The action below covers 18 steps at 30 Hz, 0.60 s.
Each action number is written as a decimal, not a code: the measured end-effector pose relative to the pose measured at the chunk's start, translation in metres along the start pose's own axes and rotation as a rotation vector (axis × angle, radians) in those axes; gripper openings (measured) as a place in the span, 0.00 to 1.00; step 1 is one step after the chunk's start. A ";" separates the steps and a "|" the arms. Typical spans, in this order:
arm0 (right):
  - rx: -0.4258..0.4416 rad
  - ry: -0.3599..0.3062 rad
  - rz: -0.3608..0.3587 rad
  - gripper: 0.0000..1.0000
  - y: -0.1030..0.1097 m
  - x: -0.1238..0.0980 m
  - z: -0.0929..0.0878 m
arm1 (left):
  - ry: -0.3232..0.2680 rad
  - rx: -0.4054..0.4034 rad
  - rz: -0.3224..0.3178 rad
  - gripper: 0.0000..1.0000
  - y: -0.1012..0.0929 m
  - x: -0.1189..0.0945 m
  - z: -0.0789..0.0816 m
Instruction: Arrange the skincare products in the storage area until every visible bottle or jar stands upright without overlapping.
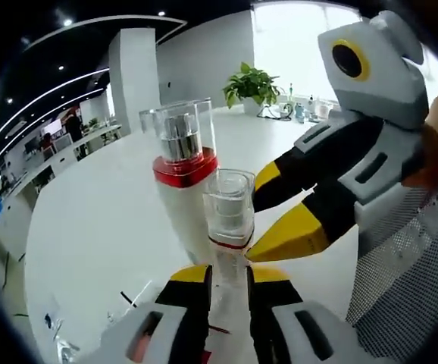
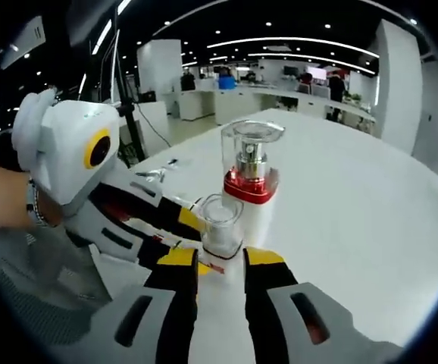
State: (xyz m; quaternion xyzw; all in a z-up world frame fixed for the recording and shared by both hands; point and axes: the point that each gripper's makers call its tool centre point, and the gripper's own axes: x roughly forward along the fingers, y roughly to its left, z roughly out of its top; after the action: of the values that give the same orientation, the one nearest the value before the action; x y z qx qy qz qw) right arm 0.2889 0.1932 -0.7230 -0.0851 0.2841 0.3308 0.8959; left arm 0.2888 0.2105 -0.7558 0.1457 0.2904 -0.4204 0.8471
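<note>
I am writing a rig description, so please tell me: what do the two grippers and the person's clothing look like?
Both grippers have white-grey bodies with dark slots, black jaws and yellow tips. In the left gripper view, the left gripper rises from below and the right gripper enters from the right. The right gripper view shows a bracelet on a wrist and light mesh fabric.

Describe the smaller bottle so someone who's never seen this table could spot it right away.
On the big white table, two clear-capped bottles stand upright close together. The smaller bottle is the nearer one, just beyond the right gripper, with the left gripper around its base. Unlike the taller bottle, it is shorter, with no broad red collar.
</note>
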 end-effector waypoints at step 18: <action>-0.051 0.024 -0.028 0.14 -0.004 0.000 -0.004 | -0.035 0.006 -0.020 0.19 -0.004 -0.005 0.009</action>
State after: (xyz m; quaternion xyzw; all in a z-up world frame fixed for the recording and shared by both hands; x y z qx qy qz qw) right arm 0.2899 0.1886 -0.7267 -0.1160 0.2849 0.3246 0.8944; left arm 0.2866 0.2067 -0.7461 0.1378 0.2758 -0.4323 0.8474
